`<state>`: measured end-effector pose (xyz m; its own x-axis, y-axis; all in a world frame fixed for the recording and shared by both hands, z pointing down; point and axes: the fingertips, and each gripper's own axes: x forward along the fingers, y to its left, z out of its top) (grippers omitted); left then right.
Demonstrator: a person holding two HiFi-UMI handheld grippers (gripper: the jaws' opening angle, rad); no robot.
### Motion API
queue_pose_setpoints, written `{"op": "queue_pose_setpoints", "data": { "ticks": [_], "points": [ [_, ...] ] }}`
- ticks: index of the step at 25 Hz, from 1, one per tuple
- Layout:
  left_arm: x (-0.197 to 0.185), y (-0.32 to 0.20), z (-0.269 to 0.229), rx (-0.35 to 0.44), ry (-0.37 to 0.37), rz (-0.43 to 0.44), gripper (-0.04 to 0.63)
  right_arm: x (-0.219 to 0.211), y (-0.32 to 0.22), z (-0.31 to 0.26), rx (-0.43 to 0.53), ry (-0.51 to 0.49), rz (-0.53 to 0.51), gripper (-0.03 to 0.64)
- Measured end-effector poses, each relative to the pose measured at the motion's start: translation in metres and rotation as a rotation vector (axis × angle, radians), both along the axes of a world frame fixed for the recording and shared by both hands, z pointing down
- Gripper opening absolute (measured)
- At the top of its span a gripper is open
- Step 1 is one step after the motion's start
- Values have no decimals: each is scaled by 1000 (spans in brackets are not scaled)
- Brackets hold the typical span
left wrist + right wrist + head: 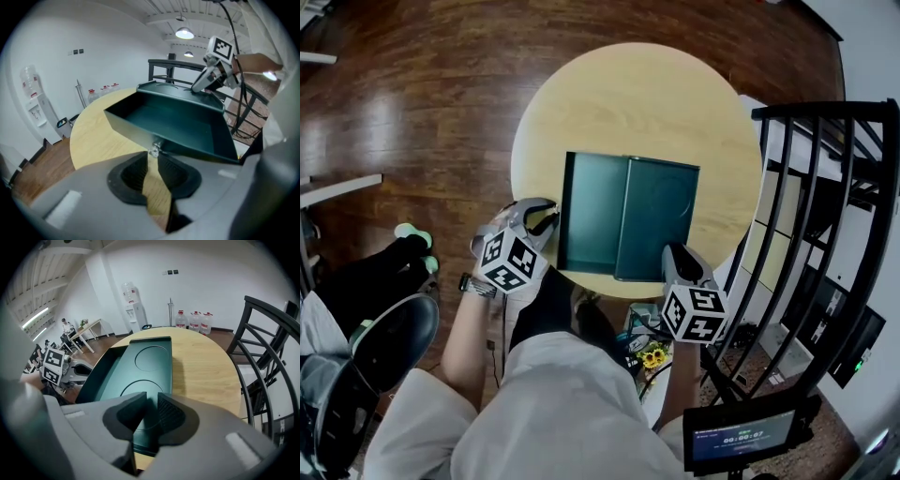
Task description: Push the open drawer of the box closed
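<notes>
Drawer (591, 214) open from green box (658, 220); my left gripper (152, 155) jaws slightly spread at its knob (153, 150), right gripper (152, 397) jaws narrowly apart

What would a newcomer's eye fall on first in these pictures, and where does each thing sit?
First, the dark green box in the middle of the round pale wooden table, its drawer pulled out to the left. Then the two grippers: the left gripper at the drawer's front, jaws apart just short of its small metal knob, and the right gripper over the box's near edge.
</notes>
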<state>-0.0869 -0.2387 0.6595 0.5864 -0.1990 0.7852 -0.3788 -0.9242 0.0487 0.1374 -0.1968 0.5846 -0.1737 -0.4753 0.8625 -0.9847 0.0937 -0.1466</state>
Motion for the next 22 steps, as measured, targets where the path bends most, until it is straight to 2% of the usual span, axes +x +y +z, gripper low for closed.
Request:
{"op": "queue_pose_setpoints", "data": {
  "ticks": [10,13,22],
  "points": [
    [10,-5,-6,3,5,9,77,1,-2,0,9,7,6,78],
    [13,-4,-4,5,-14,14,75,3,-2,1,11,2,6,78],
    [35,4,-9,-27,37,30,77,0,-1,0,21,-5,6,78]
  ]
}}
